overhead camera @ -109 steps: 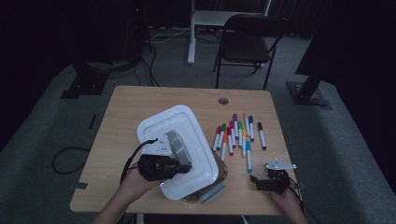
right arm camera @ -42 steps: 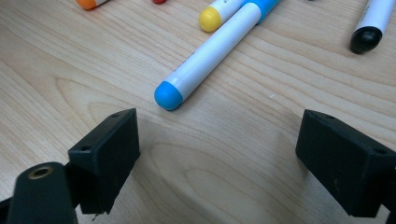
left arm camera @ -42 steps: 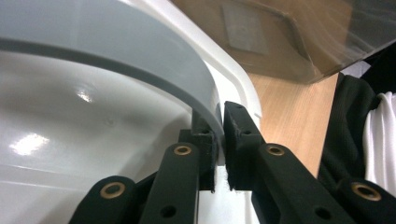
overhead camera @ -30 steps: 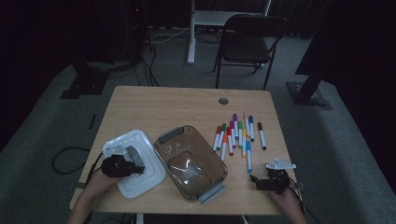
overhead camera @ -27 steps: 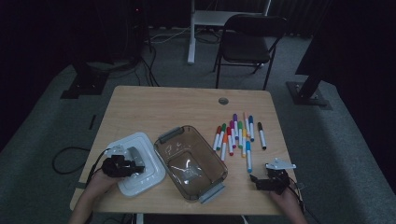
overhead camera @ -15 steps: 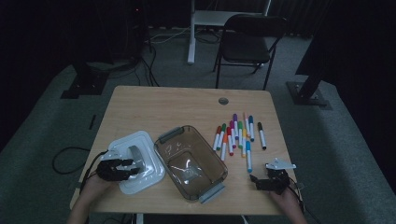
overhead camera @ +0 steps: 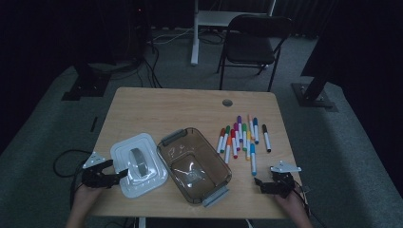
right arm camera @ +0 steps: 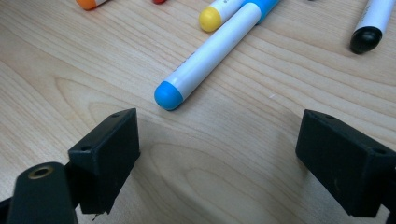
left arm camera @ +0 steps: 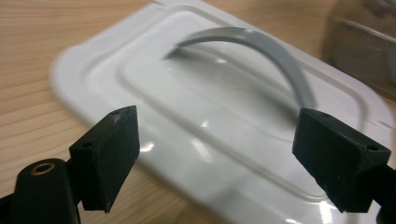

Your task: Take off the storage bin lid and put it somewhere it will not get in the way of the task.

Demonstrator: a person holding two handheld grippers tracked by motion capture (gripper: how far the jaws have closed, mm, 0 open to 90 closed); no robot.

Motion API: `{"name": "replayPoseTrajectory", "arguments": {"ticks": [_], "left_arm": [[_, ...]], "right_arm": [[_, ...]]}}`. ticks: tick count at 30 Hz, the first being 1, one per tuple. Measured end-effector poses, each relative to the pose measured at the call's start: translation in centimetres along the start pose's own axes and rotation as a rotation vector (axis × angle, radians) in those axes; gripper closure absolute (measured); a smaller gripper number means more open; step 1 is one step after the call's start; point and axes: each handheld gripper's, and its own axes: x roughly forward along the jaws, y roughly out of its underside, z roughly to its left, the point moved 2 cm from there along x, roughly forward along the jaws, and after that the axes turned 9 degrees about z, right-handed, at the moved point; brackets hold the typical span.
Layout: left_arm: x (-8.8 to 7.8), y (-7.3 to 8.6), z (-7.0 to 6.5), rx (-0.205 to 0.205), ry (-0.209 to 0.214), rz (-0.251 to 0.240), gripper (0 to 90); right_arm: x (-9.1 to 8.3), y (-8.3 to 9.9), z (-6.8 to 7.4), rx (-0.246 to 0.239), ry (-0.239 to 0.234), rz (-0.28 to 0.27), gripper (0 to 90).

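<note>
White plastic lid (overhead camera: 139, 164) with its grey arched handle (left arm camera: 261, 56) lies flat near the table's (overhead camera: 142, 107) left edge, freshly parked; left gripper (overhead camera: 119, 175) jaws just opened, nothing between. Right gripper (overhead camera: 258, 183) waits spread before the blue-capped marker (right arm camera: 210, 51), so the clear tub (overhead camera: 194, 165) beside the lid is probably getting filled next.

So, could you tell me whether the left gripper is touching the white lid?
Apart. In the left gripper view, the left gripper has just been opening, its pads wide and clear of the white lid.

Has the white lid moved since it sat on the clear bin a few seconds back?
Yes. The white lid now lies flat on the table, left of the clear bin. The left gripper, jaws just opened, has let go.
</note>
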Motion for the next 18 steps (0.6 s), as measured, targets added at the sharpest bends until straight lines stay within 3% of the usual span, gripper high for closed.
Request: {"name": "replayPoseTrajectory", "arguments": {"ticks": [2,3,5,7,10,11,12,18], "left_arm": [[-0.3,0.4,0.5,-0.030,-0.040,-0.002,15.8],[-0.3,0.4,0.5,-0.030,-0.040,-0.002,15.8],[-0.4,1.1,1.2,-0.083,-0.098,0.004,15.3],[-0.2,1.4,1.6,-0.101,-0.140,0.024,8.7],[-0.2,1.6,1.9,-0.124,-0.181,0.029,8.7],[-0.3,1.7,2.1,-0.132,-0.200,0.044,4.4],[-0.4,1.7,2.2,-0.139,-0.205,0.062,0.6],[0.0,2.1,2.7,-0.146,-0.226,0.093,0.6]], "right_arm": [[0.0,0.0,0.0,0.000,0.000,0.000,13.2],[0.0,0.0,0.0,0.000,0.000,0.000,13.2],[0.0,0.0,0.0,0.000,0.000,0.000,13.2],[0.0,0.0,0.0,0.000,0.000,0.000,13.2],[0.0,0.0,0.0,0.000,0.000,0.000,13.2],[0.0,0.0,0.0,0.000,0.000,0.000,13.2],[0.0,0.0,0.0,0.000,0.000,0.000,13.2],[0.0,0.0,0.0,0.000,0.000,0.000,13.2]]}}
